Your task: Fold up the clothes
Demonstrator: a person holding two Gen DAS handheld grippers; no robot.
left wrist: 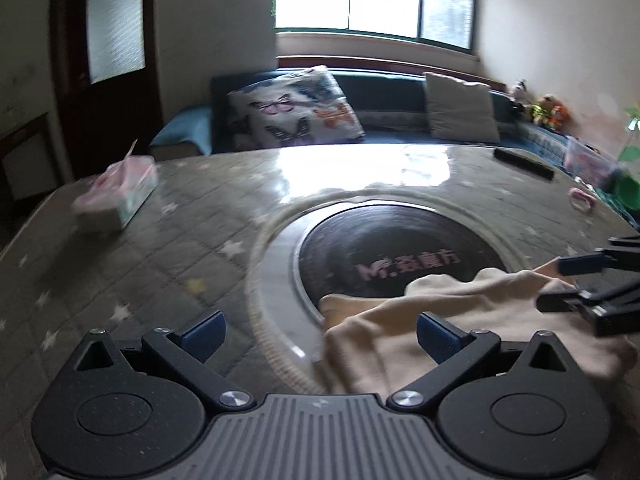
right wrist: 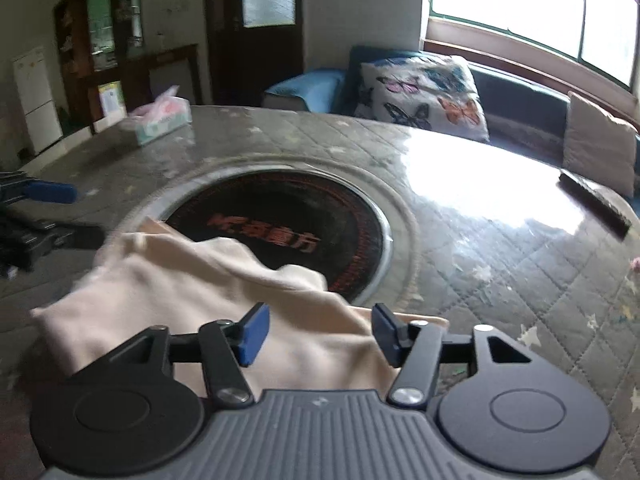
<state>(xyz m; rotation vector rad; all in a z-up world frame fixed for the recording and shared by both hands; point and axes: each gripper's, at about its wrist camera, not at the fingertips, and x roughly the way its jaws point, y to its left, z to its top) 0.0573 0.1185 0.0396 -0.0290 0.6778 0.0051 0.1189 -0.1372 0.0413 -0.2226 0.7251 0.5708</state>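
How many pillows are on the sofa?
2. The butterfly pillow leans on the sofa back near its left end. The plain beige pillow stands further right. More could be hidden beyond the picture's edges.

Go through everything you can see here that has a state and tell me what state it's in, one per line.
Left gripper: open, holding nothing, at the cloth's edge.
Right gripper: open, over the cloth.
Cloth: rumpled, not folded flat, lying partly over the cooktop.
Cooktop: partly covered by the cloth.
Tissue box: open, a tissue sticking out.
Door: shut.
Butterfly pillow: propped upright on the sofa.
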